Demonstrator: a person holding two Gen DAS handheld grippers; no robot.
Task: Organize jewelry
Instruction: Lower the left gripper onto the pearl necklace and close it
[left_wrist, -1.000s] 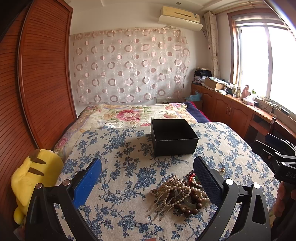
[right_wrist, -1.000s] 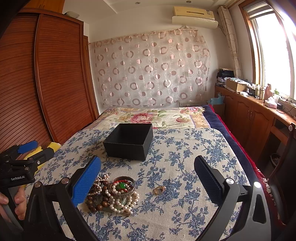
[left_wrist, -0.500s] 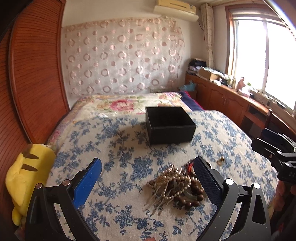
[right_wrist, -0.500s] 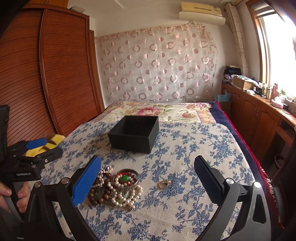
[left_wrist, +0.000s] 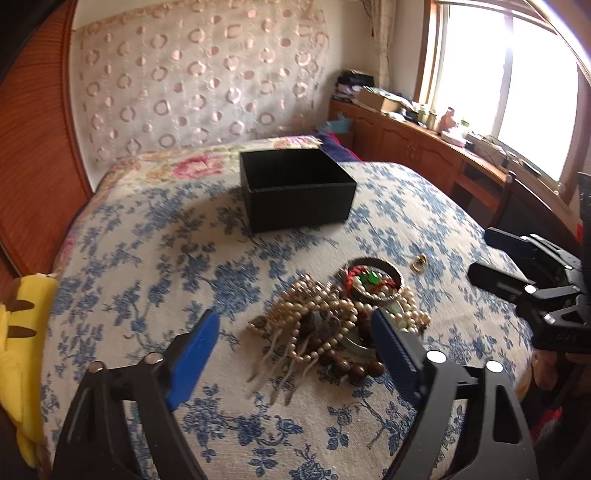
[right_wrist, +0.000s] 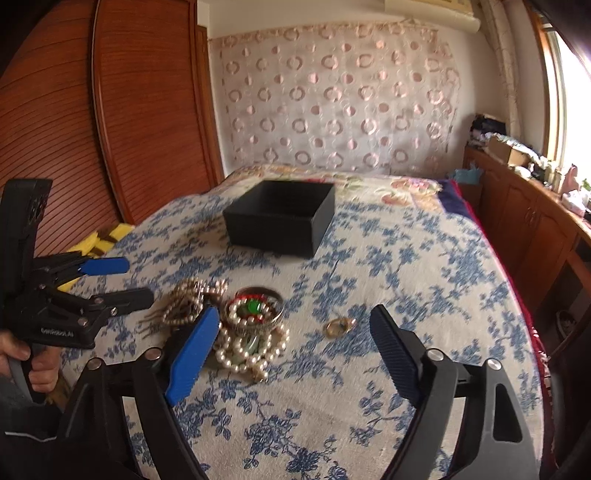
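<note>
A pile of jewelry (left_wrist: 332, 314) lies on the blue-flowered bedspread: pearl strands, brown wooden beads and a metal bangle (left_wrist: 373, 273) around red and green beads. It also shows in the right wrist view (right_wrist: 243, 325). A small gold ring (left_wrist: 419, 263) lies apart to its right, seen too in the right wrist view (right_wrist: 338, 326). An open, empty black box (left_wrist: 295, 188) stands farther back on the bed (right_wrist: 280, 218). My left gripper (left_wrist: 295, 334) is open just above the near side of the pile. My right gripper (right_wrist: 295, 330) is open over the pile and ring.
A yellow plush toy (left_wrist: 22, 339) lies at the bed's left edge beside a wooden wardrobe (right_wrist: 110, 122). A wooden counter with clutter (left_wrist: 424, 136) runs under the window on the right. The bedspread (right_wrist: 406, 266) drops off at the right edge.
Both grippers have moved forward and down toward the jewelry pile, which now looks larger and nearer. Both stay open. Nothing on the bed has moved.
</note>
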